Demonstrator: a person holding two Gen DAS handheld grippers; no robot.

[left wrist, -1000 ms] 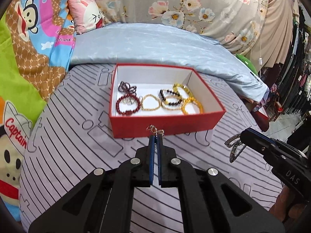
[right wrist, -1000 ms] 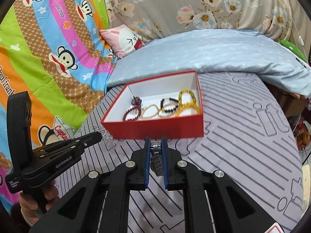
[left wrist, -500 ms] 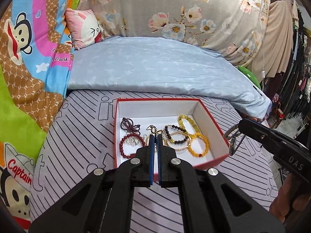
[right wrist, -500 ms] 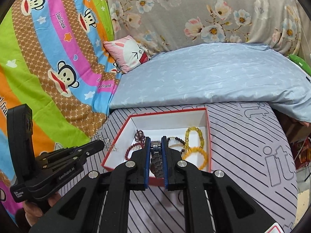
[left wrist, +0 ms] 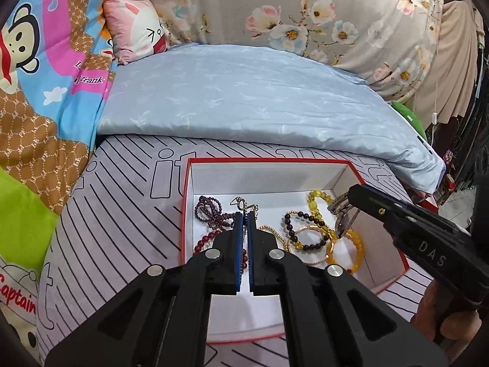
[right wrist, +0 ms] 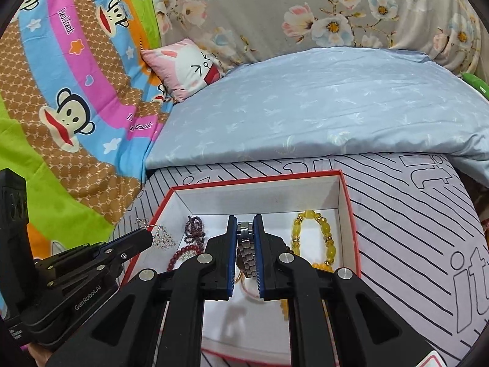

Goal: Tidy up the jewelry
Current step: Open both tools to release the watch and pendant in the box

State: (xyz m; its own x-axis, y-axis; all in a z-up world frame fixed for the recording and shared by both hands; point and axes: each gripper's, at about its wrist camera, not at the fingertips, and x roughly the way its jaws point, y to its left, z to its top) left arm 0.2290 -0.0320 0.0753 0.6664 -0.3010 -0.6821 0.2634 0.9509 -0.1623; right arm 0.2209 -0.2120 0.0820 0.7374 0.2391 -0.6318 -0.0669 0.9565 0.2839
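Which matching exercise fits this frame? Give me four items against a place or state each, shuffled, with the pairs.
Items:
1. metal watch
2. silver earring
3. yellow bead bracelet
4. red box

Places or states:
A. lying on the box floor, right side
B. clamped in the right hand-held gripper
C. resting on the striped bedsheet
D. pinched in the left hand-held gripper

Pairs: 1-B, 2-D, 3-A, 4-C

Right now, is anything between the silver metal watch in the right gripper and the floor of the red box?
Partly. The silver metal watch hangs over beaded bracelets lying on the white floor of the red box; bare floor shows nearer the camera.
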